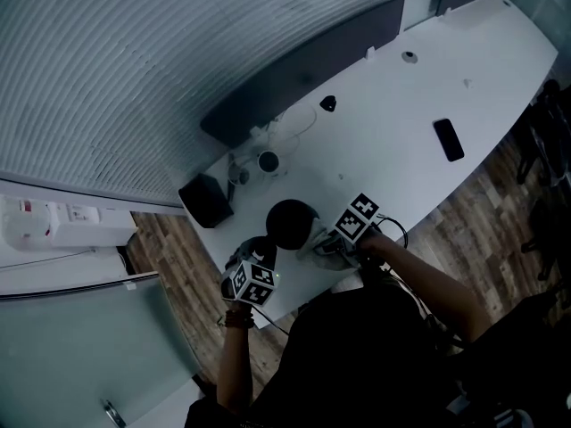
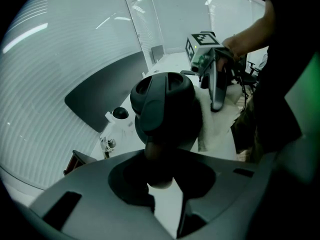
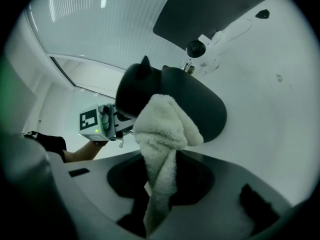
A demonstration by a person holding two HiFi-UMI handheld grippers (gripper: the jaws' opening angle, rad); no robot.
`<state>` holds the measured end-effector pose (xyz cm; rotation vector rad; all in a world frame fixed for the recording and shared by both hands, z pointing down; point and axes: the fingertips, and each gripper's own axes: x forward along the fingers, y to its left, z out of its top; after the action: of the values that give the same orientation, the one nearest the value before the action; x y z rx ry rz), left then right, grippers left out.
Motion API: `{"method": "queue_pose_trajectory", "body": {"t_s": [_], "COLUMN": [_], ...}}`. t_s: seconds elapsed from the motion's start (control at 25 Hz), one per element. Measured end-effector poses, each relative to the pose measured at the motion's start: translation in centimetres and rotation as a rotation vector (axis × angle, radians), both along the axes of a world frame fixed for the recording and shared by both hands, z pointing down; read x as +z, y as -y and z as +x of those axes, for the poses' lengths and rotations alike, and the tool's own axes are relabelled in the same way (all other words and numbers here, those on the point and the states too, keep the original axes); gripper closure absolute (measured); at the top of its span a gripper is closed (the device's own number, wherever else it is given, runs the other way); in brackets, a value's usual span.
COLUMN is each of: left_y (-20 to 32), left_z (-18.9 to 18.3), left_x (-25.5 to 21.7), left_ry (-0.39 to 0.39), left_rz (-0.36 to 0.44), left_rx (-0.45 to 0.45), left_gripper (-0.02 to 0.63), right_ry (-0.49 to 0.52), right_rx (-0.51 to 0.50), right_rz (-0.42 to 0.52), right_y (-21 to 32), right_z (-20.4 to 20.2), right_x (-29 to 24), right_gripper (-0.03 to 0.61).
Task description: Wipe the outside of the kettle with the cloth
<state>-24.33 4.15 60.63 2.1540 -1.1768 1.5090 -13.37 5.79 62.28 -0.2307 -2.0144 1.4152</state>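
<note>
Left gripper (image 2: 162, 184): I have its fingers clamped on the kettle (image 2: 167, 104) handle.
Right gripper (image 3: 157, 204): fingers clamped on the cloth (image 3: 162, 129), against the kettle's side.
Place: kettle by the surface (image 1: 428, 69) near edge.

No text, brand, number or sign is legible in any view. I note only black-and-white square markers on my left cube (image 1: 251, 283) and right cube (image 1: 357, 218).
</note>
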Motion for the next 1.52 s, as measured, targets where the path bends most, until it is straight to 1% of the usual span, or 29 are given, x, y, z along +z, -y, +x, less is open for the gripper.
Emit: {"method": "queue_pose_trajectory", "body": {"t_s": [0.12,0.36,0.48,0.56,0.6,0.76,0.88,1.0,1.08,1.12,1.16,1.28,1.36,1.44,1.52], "left_y": [0.4,1.6,2.1,2.4,2.5,3.6,4.9,6.5,7.1,7.3,7.4,7.6,7.5,7.4,7.4], "left_z": [-0.2,-1.2,-1.5,-1.6,-1.6,-1.9,-2.2,-2.1,-1.8,-1.8,-1.9,-2.2,-2.1,-2.0,-2.0], "left_x": [0.1,0.3,0.4,0.5,0.5,0.5,0.5,0.5,0.8,1.0,1.0,0.9,0.9,1.0,1.1], "left_ry": [0.015,0.08,0.096,0.1,0.103,0.13,0.167,0.215,0.235,0.24,0.244,0.253,0.256,0.257,0.264], "left_rz": [-0.005,-0.024,-0.037,-0.045,-0.048,-0.054,-0.048,-0.056,-0.078,-0.091,-0.1,-0.11,-0.112,-0.114,-0.121], "left_rx": [0.025,0.135,0.195,0.231,0.247,0.313,0.377,0.453,0.499,0.518,0.533,0.561,0.568,0.571,0.576], "left_gripper": [0.505,0.503,0.503,0.503,0.503,0.503,0.503,0.503,0.503,0.503,0.503,0.503,0.505,0.504,0.505], "right_ry": [-0.053,-0.203,-0.251,-0.229,-0.197,-0.012,0.078,0.159,0.167,0.16,0.157,0.191,0.203,0.163,0.085], "right_rx": [-0.016,-0.101,-0.079,-0.053,-0.043,0.029,0.052,0.011,-0.023,-0.035,-0.036,0.024,0.055,0.054,0.048], "right_rz": [-0.03,-0.075,-0.094,-0.109,-0.114,-0.135,-0.078,0.015,0.068,0.074,0.059,-0.065,-0.12,-0.115,-0.08], "right_y": [-0.1,-0.7,-0.7,-1.0,-1.2,-1.2,0.2,1.8,2.1,2.0,1.9,1.8,1.6,1.4,1.3], "right_z": [0.2,0.0,0.0,0.0,0.1,1.5,1.8,-0.5,-1.7,-2.1,-2.3,-2.5,-2.2,-1.6,-1.0], "right_x": [2.6,8.7,11.2,11.3,10.7,5.1,0.4,-4.1,-5.3,-5.1,-4.8,-4.1,-3.4,-1.8,0.8], "right_gripper": [0.48,0.48,0.48,0.48,0.48,0.48,0.48,0.48,0.48,0.48,0.48,0.48,0.48,0.48,0.48]}}
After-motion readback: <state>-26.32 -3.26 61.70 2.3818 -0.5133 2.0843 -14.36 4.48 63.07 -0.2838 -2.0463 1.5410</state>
